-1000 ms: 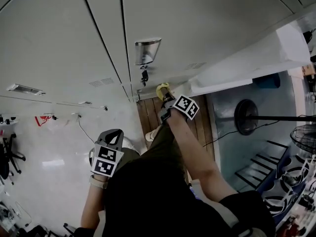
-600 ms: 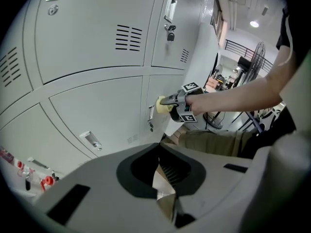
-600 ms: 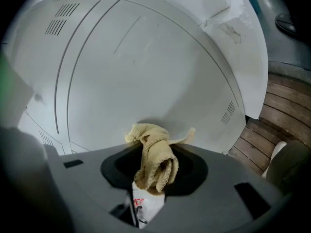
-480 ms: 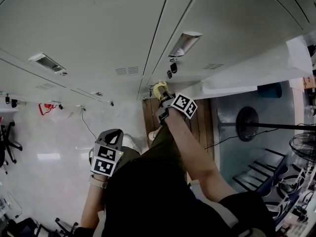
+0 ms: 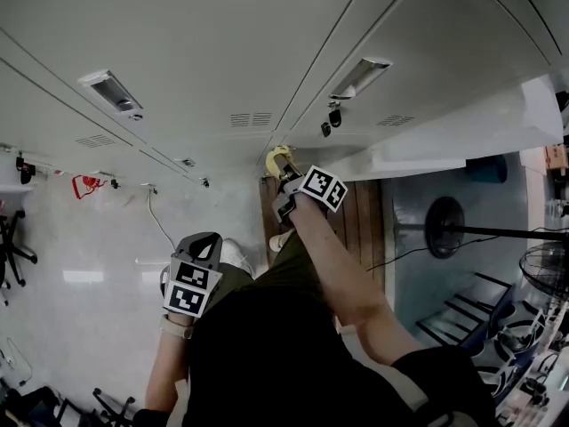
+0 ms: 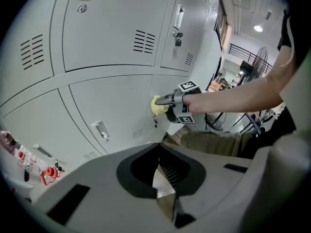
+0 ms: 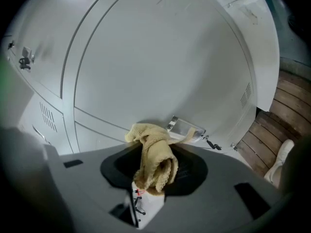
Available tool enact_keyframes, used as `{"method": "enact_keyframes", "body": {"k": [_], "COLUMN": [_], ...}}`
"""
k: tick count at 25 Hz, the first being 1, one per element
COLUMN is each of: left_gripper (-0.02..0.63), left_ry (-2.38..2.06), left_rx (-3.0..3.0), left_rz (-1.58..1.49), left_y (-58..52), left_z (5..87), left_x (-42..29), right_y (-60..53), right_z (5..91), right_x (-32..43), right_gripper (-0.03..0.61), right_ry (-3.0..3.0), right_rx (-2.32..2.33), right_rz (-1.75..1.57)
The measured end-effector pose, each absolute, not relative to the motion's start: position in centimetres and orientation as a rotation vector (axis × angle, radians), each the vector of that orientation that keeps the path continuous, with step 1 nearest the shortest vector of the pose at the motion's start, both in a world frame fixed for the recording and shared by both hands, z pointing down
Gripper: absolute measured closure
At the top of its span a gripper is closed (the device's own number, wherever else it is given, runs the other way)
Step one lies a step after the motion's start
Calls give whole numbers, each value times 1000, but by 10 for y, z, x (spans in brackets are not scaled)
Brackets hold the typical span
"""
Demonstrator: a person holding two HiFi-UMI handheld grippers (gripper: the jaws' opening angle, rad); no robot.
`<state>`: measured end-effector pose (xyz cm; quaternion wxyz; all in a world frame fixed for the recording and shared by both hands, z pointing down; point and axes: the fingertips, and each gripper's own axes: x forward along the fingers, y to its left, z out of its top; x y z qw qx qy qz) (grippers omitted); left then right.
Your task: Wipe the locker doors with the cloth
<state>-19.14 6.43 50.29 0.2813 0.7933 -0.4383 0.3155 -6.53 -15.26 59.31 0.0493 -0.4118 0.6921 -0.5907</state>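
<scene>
Cloth (image 7: 154, 161), one yellow piece, sits bunched between the jaws of the right hand-held gripper (image 7: 151, 183), which is clenched on it. Its front end is at a lower locker door (image 7: 160, 57), just beside the handle (image 7: 186, 128) and near the door's edge. Above the cloth the door face is wide and bare. The left hand-held gripper (image 6: 163, 191), the second of two, has its jaws pressed together with nothing between them. It is low and well apart from the lockers.
</scene>
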Motion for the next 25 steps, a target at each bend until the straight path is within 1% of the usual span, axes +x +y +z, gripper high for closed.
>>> {"method": "enact_keyframes", "body": {"k": [9,25], "left_gripper": [603,603], "left_ry": [-1196,-1184], "left_rx": [2089,2050], "left_rz": [842,886], "left_y": [70,59], "left_z": [508,517], "left_x": [-198,-167], "right_y": [-147,-152], "right_z": [613,642], "right_x": [-84,-67], "right_gripper": [445,442], "right_ry": [2206,2363], "right_rx": [-1263,-1215], "right_rz": [-1820,-1861]}}
